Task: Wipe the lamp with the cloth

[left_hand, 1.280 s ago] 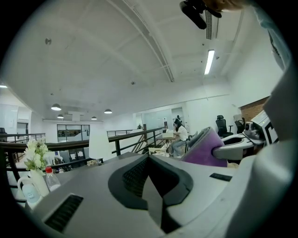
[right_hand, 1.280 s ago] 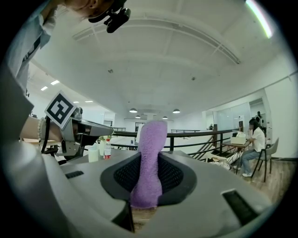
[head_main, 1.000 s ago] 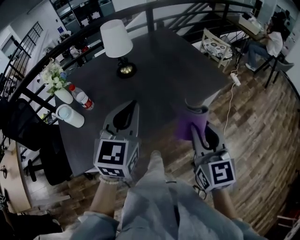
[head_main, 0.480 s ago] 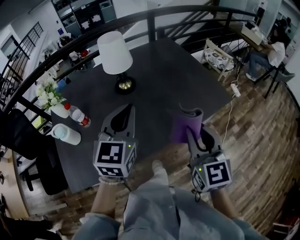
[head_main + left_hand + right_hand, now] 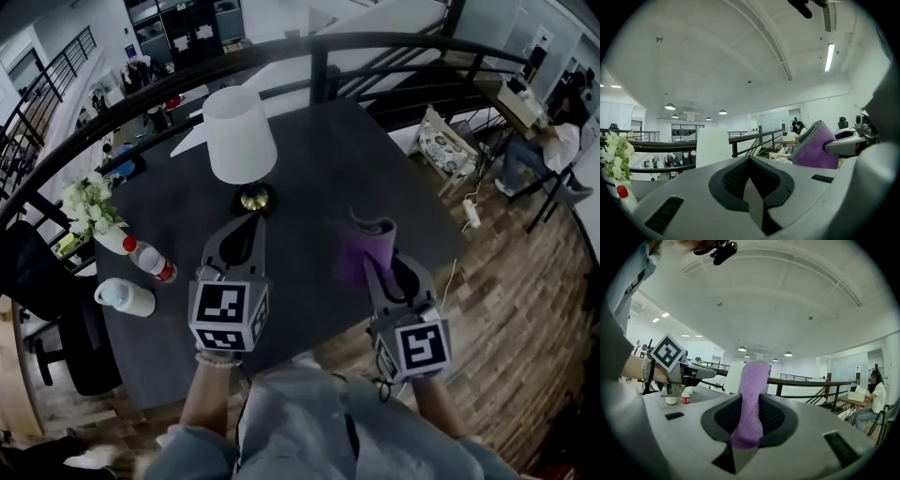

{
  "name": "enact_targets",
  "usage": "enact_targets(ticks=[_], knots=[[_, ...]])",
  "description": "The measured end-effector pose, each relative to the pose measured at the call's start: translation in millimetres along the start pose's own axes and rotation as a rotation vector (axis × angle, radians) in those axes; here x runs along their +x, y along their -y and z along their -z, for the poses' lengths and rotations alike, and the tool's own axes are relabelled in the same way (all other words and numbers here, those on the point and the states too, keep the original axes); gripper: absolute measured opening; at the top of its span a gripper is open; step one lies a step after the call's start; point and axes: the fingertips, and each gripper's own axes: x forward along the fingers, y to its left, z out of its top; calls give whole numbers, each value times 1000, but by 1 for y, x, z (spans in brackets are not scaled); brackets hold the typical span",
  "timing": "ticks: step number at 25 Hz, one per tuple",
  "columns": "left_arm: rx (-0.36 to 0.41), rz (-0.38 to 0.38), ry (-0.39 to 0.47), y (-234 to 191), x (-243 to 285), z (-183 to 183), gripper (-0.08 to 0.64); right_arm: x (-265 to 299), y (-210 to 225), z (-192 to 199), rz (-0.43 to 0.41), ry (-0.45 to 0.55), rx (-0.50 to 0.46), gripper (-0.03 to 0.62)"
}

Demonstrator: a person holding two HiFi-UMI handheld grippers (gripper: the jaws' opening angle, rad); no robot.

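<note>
Right claw (image 5: 373, 272): is gripping the purple cloth (image 5: 364, 248) upright, near the lamp (image 5: 239, 141), to its right over the table (image 5: 375, 159). Left claw (image 5: 246, 225): is hovering closed and empty, just before the lamp's base.

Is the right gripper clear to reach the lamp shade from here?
Probably yes: only bare table lies between the right gripper, shut on the cloth, and the lamp; the left gripper sits aside, shut.

Open office mezzanine; railing (image 5: 320, 80), desk (image 5: 842, 401)
</note>
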Motion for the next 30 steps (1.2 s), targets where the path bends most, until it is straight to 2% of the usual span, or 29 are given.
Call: enact_targets(ticks=[5, 9, 13, 22, 24, 27, 30], knots=[[-14, -30, -19, -23, 29, 12, 9, 49, 9, -4, -25, -1, -10, 94], [28, -40, -23, -35, 44, 18, 9, 83, 14, 0, -37, -16, -21, 94], [-26, -54, -35, -49, 56, 22, 9, 123, 21, -6, -60, -12, -12, 94], [-35, -146, -45, -78, 53, 22, 9, 207, 30, -20, -120, 1, -61, 94], [-22, -173, -51, -80, 56, 20, 9, 225, 37, -26, -131, 13, -73, 94], [47, -227, -72, -83, 55, 18, 9, 252, 39, -32, -161, 24, -80, 94], [52, -253, -80, -81, 58, 17, 9, 276, 41, -36, -186, 25, -75, 94]])
